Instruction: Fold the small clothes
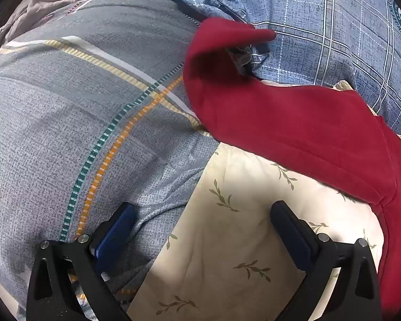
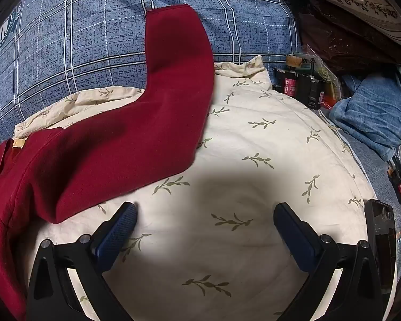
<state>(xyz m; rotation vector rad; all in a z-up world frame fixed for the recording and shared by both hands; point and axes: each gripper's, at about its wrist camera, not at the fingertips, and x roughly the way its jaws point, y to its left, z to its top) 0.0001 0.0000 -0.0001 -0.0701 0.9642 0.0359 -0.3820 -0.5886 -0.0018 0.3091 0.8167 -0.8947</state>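
Note:
A dark red long-sleeved top (image 1: 294, 123) lies spread on a cream sheet with a leaf print (image 1: 227, 240). In the left wrist view one sleeve (image 1: 219, 53) bends up onto the bedding, its cuff folded over. In the right wrist view the red top (image 2: 107, 147) shows its other sleeve (image 2: 179, 48) stretched up over blue checked bedding, and a tan neck label (image 2: 19, 142) at the left. My left gripper (image 1: 203, 211) hovers wide open over the sheet, below the top and clear of it. My right gripper (image 2: 204, 211) is also open, empty, just right of the top's lower edge.
A grey striped quilt (image 1: 80, 107) fills the left of the left wrist view. Blue checked bedding (image 2: 80, 40) lies behind the top. At the right stand dark boxes (image 2: 302, 83), a blue towel (image 2: 371, 112), a brown cushion (image 2: 342, 40) and a black phone-like object (image 2: 382, 227).

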